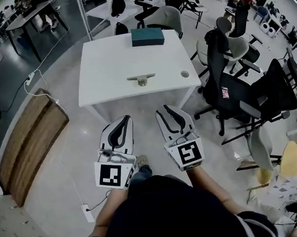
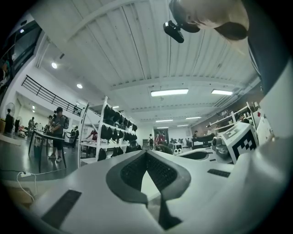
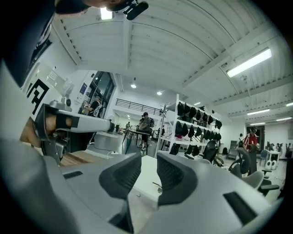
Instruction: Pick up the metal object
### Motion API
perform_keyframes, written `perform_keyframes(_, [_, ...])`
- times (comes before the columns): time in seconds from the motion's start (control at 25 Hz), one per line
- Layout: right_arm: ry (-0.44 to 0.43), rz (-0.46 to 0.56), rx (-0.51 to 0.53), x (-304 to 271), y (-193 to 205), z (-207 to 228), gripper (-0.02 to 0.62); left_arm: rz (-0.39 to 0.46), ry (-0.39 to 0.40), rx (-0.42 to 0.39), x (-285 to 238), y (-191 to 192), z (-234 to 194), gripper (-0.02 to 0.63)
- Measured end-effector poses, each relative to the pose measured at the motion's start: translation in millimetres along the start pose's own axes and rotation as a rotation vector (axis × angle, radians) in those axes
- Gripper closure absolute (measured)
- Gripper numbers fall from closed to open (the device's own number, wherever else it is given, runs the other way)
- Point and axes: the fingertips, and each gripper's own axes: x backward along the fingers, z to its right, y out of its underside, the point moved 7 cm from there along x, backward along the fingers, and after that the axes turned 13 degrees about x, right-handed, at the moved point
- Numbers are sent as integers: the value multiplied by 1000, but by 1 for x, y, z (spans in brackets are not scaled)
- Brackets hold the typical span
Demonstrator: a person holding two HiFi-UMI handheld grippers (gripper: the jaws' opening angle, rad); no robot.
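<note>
Facing a white table [image 1: 105, 63] on a pale, glossy office floor

Wood planks [image 1: 29, 143] lie left; our left claw [image 1: 124, 119] is closed on nothing. A flat metal object [image 1: 142, 79] sits near the smooth table's front edge, with a teal box [image 1: 147, 36] at the far edge. Our right claw [image 1: 164, 109] is parted and empty, and black chairs [image 1: 226, 80] crowd the right.

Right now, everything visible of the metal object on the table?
The metal object is small and dull silver-grey: a flat bar lying crosswise with a rounded stub at its middle, roughly T-shaped. It rests on the white table near the front edge, apart from the teal box at the far edge and the round hole to its right. Only the table touches it; the left gripper and right gripper are both short of the table.
</note>
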Motion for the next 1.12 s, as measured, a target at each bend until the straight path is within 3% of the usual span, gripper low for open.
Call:
perform_keyframes(0.28, [22, -73, 17, -33, 15, 3, 499, -28, 57, 28, -34, 7, -30, 583])
perform_keyframes(0.56, [8, -106, 5, -66, 30, 9, 499, -38, 41, 42, -51, 16, -52, 583])
perform_keyframes(0.8, [-42, -98, 65, -107, 50, 25, 499, -22, 14, 30, -78, 17, -73, 583])
perform_keyframes(1.12, [-142, -220, 95, -193, 98, 53, 499, -46, -38, 50, -155, 26, -120, 583])
